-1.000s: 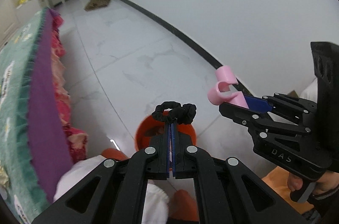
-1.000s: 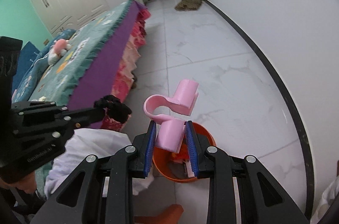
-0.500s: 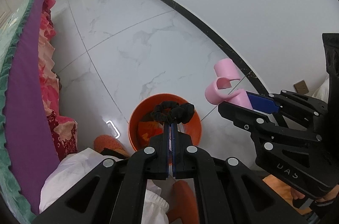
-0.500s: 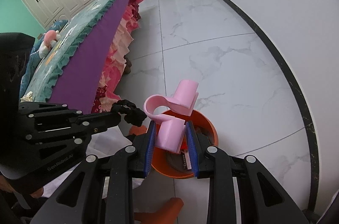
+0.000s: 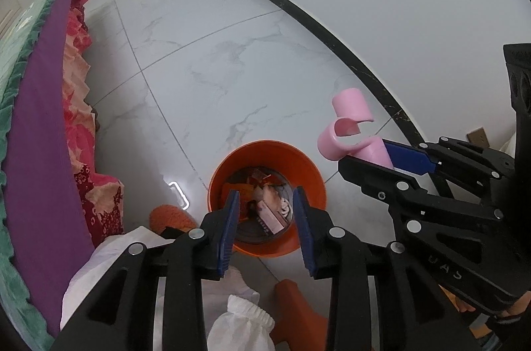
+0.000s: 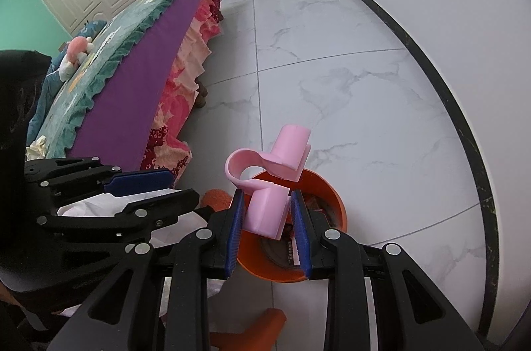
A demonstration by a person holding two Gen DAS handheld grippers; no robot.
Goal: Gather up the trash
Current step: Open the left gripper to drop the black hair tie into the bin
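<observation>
An orange bin point(image 5: 300, 156) stands on the white marble floor with several pieces of trash inside; it also shows in the right wrist view point(image 6: 332, 195). My left gripper point(image 5: 265, 218) hangs open and empty right above the bin's mouth. My right gripper point(image 6: 268, 219) is shut on a pink curled plastic piece point(image 6: 265, 208) and holds it above the bin's near rim. In the left wrist view the pink piece point(image 5: 348, 125) and right gripper point(image 5: 386, 156) are to the right of the bin.
A bed with a purple and teal cover point(image 6: 139, 65) and pink frill point(image 5: 76, 105) runs along the left. A white wall with black baseboard point(image 5: 332, 29) curves on the right. The person's white sleeves point(image 5: 242, 321) and orange slippers point(image 5: 172, 216) are near the bin.
My left gripper opened and let go of the black hair tie, which is no longer in view. Both grippers moved closer over the bin. The right gripper still holds the pink piece.
</observation>
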